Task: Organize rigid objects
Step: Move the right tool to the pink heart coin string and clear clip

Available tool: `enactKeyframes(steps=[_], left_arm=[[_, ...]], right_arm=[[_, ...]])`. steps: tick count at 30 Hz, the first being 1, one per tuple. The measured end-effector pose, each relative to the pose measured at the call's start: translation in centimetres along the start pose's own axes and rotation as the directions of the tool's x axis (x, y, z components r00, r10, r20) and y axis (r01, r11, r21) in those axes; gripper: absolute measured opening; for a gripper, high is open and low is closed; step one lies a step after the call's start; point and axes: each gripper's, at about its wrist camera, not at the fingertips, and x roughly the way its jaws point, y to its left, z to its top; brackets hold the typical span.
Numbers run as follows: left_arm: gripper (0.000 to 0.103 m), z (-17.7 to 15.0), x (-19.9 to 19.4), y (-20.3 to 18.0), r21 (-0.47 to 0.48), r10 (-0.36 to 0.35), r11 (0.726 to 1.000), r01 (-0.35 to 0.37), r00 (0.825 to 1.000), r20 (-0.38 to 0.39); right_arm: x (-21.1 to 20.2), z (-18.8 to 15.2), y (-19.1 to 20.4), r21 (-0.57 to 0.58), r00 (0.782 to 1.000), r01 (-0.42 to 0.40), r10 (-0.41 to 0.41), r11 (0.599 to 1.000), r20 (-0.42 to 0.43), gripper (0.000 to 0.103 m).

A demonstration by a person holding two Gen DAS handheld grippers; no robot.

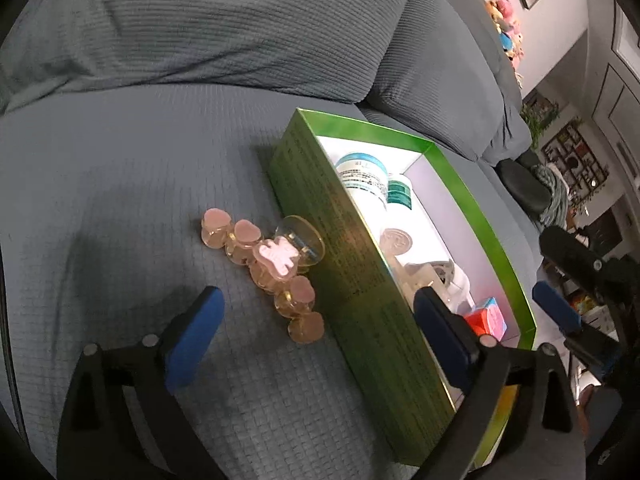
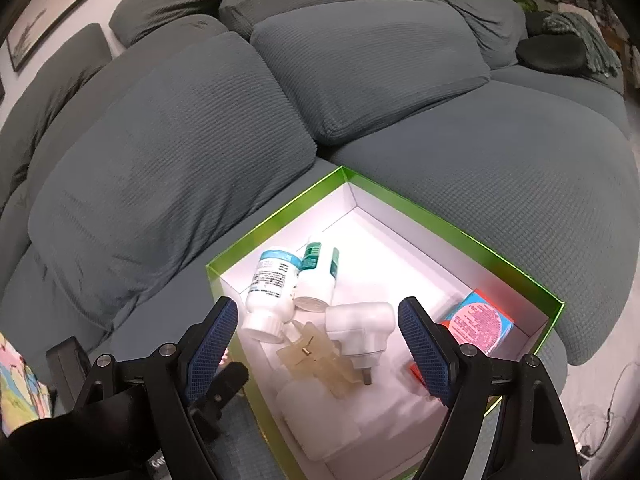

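Observation:
A pink and amber hair claw clip (image 1: pixel 264 264) lies on the grey sofa seat against the left wall of a green box (image 1: pixel 356 264). My left gripper (image 1: pixel 316 320) is open and empty, its fingers either side of the clip's near end and the box wall. The box (image 2: pixel 276 216) holds two white bottles (image 2: pixel 272 284), a white plug-in device (image 2: pixel 360 328), a translucent piece (image 2: pixel 320 360) and a small red and blue carton (image 2: pixel 476 324). My right gripper (image 2: pixel 320 344) is open and empty above the box's contents.
Grey sofa back cushions (image 2: pixel 360 68) rise behind the box. A dark round cushion (image 2: pixel 552 56) and a knitted throw lie at the far right end. Shelves and toys stand in the room beyond (image 1: pixel 504 20). The right gripper shows at the right edge of the left wrist view (image 1: pixel 560 312).

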Motion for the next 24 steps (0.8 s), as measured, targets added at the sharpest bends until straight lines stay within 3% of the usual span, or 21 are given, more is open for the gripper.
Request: enactKeyframes(steps=[4,11,14,18,21,24], left_arm=[[0.095,0.0,-0.3,0.2,0.002,-0.023,1.000,0.023,1.000,-0.014],[0.094,0.9,-1.8,2.0,-0.062,-0.015,0.998,0.017,0.999,0.037],[0.094,0.7,-1.1,2.4,-0.061,0.041,0.997,-0.040,0.999,0.016],[0.094,0.6,-0.1,2.2,-0.040,0.083,0.996,-0.083,0.997,0.003],[0.094,0.5,0.6,2.0,-0.034,0.086,0.996,-0.086,0.996,-0.006],[0.094,0.4,1.3,1.7,-0.016,0.134,0.991,-0.134,0.991,-0.010]], right_arm=[[0.2,0.1,0.1,-0.008,1.000,0.025,-0.025,1.000,-0.001,0.084],[0.2,0.3,0.3,-0.027,0.996,0.085,-0.084,0.996,0.016,0.084],[-0.1,0.4,0.8,-0.052,0.995,0.097,-0.095,0.994,0.032,0.084],[-0.5,0.3,1.4,-0.078,0.998,0.053,-0.050,0.996,0.038,0.084],[-0.8,0.2,1.8,-0.096,0.995,0.081,-0.075,0.992,0.058,0.084],[-0.6,0.2,1.9,-0.105,0.995,0.096,-0.091,0.990,0.051,0.084]])
